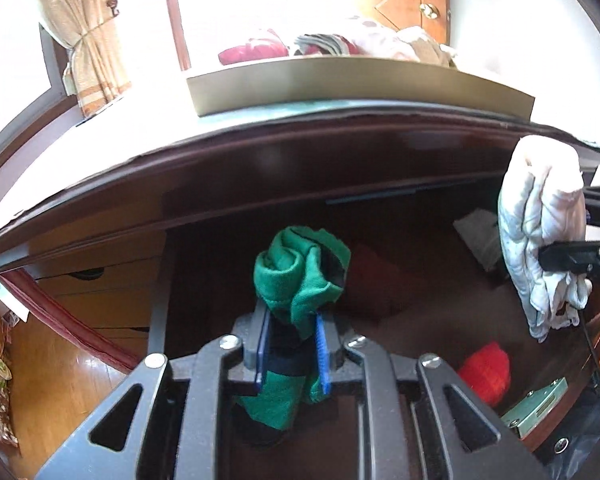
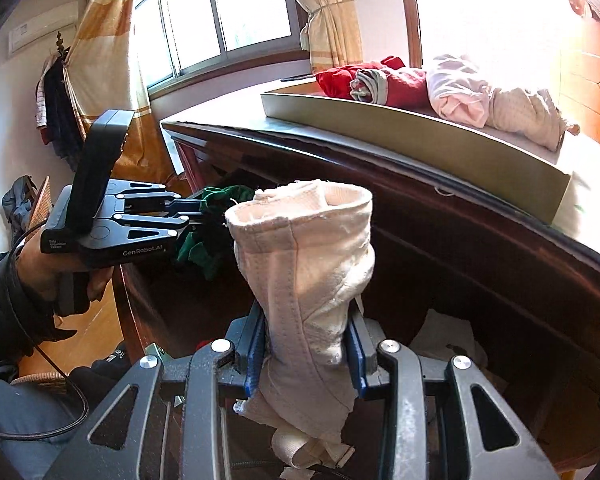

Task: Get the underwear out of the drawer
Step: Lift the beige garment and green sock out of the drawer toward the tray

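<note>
My left gripper [image 1: 292, 336] is shut on a rolled green underwear [image 1: 300, 272], held above the dark open drawer [image 1: 400, 280]. In the right wrist view the same left gripper [image 2: 204, 216] shows at the left with the green underwear [image 2: 220, 200] in its jaws. My right gripper [image 2: 308, 344] is shut on a rolled cream-white underwear [image 2: 312, 264], lifted over the drawer's inside. From the left wrist view this white underwear [image 1: 540, 232] hangs at the right, clamped by the right gripper [image 1: 552, 260]. A red piece [image 1: 486, 372] and a dark red piece [image 1: 376, 276] lie in the drawer.
The dark wooden dresser top [image 2: 420, 168] carries a shallow tray [image 2: 440, 136] with red, grey, pink and cream rolled garments. Curtains [image 2: 332, 20] and a window stand behind. A person's hand [image 2: 52, 264] holds the left gripper. Wooden floor [image 1: 60, 368] lies at the left below.
</note>
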